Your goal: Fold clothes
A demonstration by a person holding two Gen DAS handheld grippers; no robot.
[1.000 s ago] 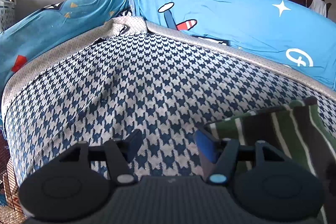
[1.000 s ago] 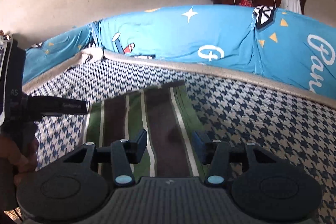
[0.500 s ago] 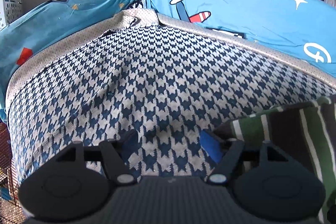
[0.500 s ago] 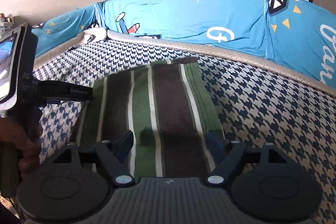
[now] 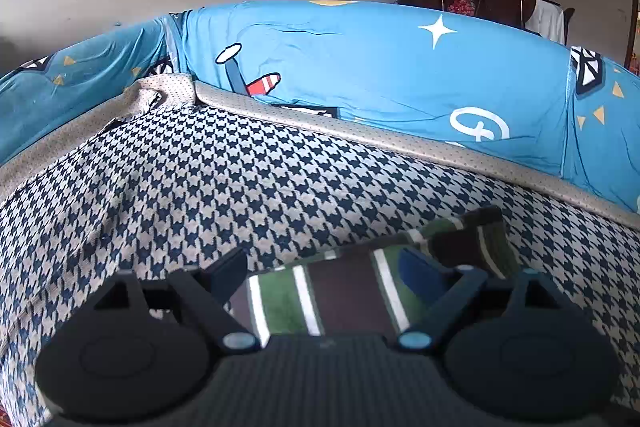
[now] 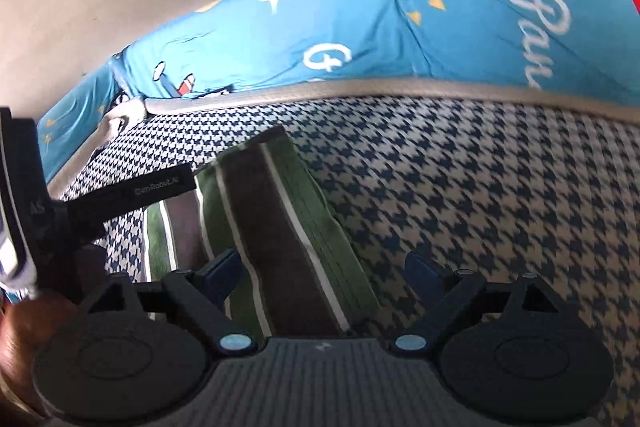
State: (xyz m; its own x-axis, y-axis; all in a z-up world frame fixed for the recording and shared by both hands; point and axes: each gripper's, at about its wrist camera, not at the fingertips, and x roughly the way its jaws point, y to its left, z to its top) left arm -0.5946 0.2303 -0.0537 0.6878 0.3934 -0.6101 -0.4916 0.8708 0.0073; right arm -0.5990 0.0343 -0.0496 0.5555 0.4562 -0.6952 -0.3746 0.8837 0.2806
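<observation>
I read "GenRobot.AI" on the left gripper (image 6: 132,193), seen only from the right wrist. Both tongs were opening wide, holding nothing, above the folded striped garment (image 5: 344,291) on the houndstooth bedcover (image 5: 200,171); right gripper (image 6: 320,271).

The left tool (image 5: 322,269) is black plastic: two round, disc-like housings side by side at the near edge, a ribbed grey-black panel between them, and two angled black arms that carry dark blue pads (image 5: 416,273). A pale blue round screw cap sits at the root of each arm. The right tool (image 6: 322,273) is built the same, with the same blue pads (image 6: 222,269), pale blue caps and ribbed centre panel. Seen from the right wrist, the left tool's body shows as a black bar with faint grey lettering.
</observation>
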